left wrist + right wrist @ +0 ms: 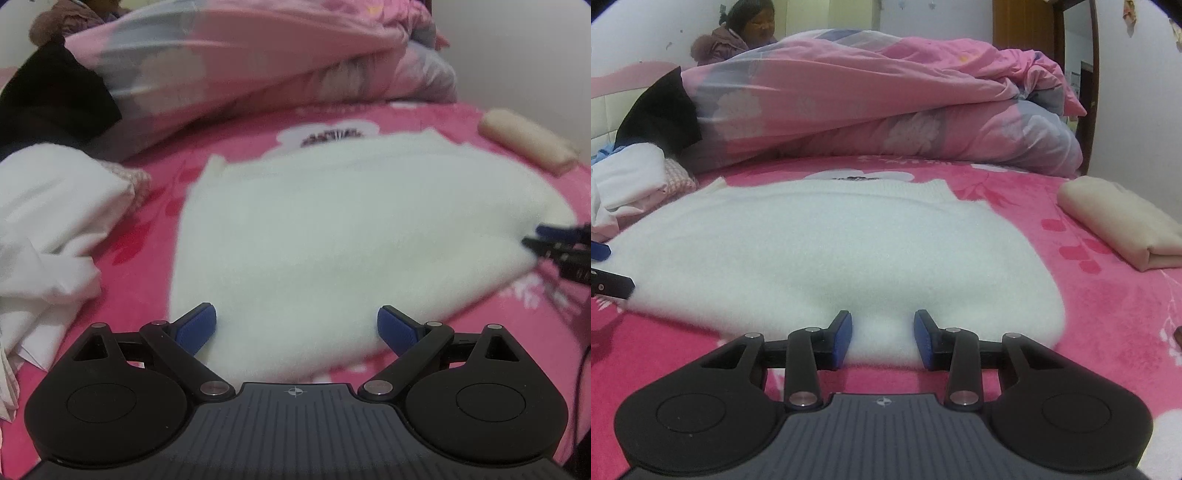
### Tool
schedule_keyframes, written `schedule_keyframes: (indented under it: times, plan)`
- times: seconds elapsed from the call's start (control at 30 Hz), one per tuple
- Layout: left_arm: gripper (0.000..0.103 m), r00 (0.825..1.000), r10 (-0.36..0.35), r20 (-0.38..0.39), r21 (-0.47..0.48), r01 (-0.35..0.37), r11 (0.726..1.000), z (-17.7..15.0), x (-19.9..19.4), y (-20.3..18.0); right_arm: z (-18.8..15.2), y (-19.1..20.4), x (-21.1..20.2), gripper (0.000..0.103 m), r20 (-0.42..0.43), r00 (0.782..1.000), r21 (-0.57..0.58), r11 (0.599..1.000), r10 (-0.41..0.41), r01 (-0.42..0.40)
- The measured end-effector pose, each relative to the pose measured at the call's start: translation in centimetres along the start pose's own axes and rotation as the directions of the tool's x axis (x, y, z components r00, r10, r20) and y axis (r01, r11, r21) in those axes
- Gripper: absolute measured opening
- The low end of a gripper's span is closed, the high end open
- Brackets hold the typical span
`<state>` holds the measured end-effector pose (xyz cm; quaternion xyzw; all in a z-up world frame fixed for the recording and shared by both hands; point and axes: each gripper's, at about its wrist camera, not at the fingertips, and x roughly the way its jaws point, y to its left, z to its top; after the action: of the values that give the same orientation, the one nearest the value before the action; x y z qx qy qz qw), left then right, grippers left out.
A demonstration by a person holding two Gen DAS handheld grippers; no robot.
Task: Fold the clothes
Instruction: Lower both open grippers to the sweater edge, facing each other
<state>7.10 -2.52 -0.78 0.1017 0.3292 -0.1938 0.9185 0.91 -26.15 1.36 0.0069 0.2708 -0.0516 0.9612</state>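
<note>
Through my left wrist camera, my left gripper [296, 328] stands spread wide over the near edge of the white fluffy sweater [351, 236], which lies flat on the pink flowered bedspread [155, 206]. Nothing is pinched: both blue pads [195, 328] sit clear of the knit, with only the hem lying between them. At the far right I see my right gripper [543, 243] meeting the sweater's side, though blur there keeps me from telling whether it touches. To the left lies a heap of white clothes [48, 206], behind it a dark garment [55, 99], and beyond the sweater the rolled pink quilt [258, 62]. A folded beige piece [528, 146] sits at the far right.

Through my right wrist camera, my right gripper [882, 339] is about half open, its pads on either side of a small ridge of the sweater's [820, 251] near edge. I think they are pressing lightly on it, but the fuzzy pile hides the contact line, so I will not call it held. My left gripper's tips [605, 269] show at the left edge beside the sweater.

To fold well, I judge both grippers should bite the same near edge level with each other, taking both layers, then carry it evenly toward the collar so the fold lands straight.

I see no basket, box or drawer in either view. The folded beige piece [1123, 229] simply rests on the bedspread [1089, 314], well apart from the sweater. A person [738, 33] sits behind the quilt [886, 99].
</note>
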Motion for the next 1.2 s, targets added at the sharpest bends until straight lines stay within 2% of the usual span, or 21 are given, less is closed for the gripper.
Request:
schedule_keyframes:
  times: [0.2, 0.37, 0.57, 0.8, 0.93, 0.97, 1.07, 1.2]
  plan:
    - [0.099, 0.996, -0.003, 0.092, 0.034, 0.000, 0.999, 1.7, -1.0, -1.5, -0.2, 0.0, -0.3, 0.040, 0.009, 1.000, 0.015, 1.000, 0.011, -0.011]
    - [0.100, 1.000, 0.009, 0.011, 0.049, -0.010, 0.999, 0.9, 2.4, -2.9, -0.2, 0.1, -0.3, 0.040, 0.007, 1.000, 0.011, 1.000, 0.006, -0.006]
    - [0.102, 1.000, 0.027, 0.010, 0.032, -0.028, 0.999, 0.1, 3.1, -3.1, 0.0, 0.3, -0.4, 0.040, -0.003, 1.000, -0.003, 1.000, -0.003, 0.003]
    - [0.103, 0.999, 0.034, 0.002, 0.033, -0.034, 0.999, 0.2, 3.3, -3.4, 2.6, 1.0, -0.8, 0.041, -0.060, 0.998, -0.079, 0.997, -0.012, 0.007]
    - [0.103, 0.999, 0.033, 0.006, 0.024, -0.033, 0.999, 0.1, 3.3, -3.3, 6.1, 1.7, -1.4, 0.043, 0.037, 0.998, -0.111, 0.992, 0.058, -0.054]
    - [0.103, 0.999, 0.034, 0.004, 0.019, -0.034, 0.999, 0.1, 3.3, -3.3, 6.9, 2.0, -1.2, 0.047, 0.061, 0.995, -0.122, 0.990, 0.081, -0.073]
    - [0.103, 0.999, 0.042, 0.004, 0.009, -0.042, 0.999, 0.2, 3.3, -3.4, 9.2, 3.1, -0.4, 0.049, 0.123, 0.983, -0.152, 0.981, 0.138, -0.118]
    - [0.103, 0.999, 0.053, 0.002, -0.004, -0.053, 0.999, 0.1, 3.4, -3.5, 7.6, 3.8, 3.9, 0.051, 0.070, 0.982, -0.115, 0.979, 0.175, -0.167]
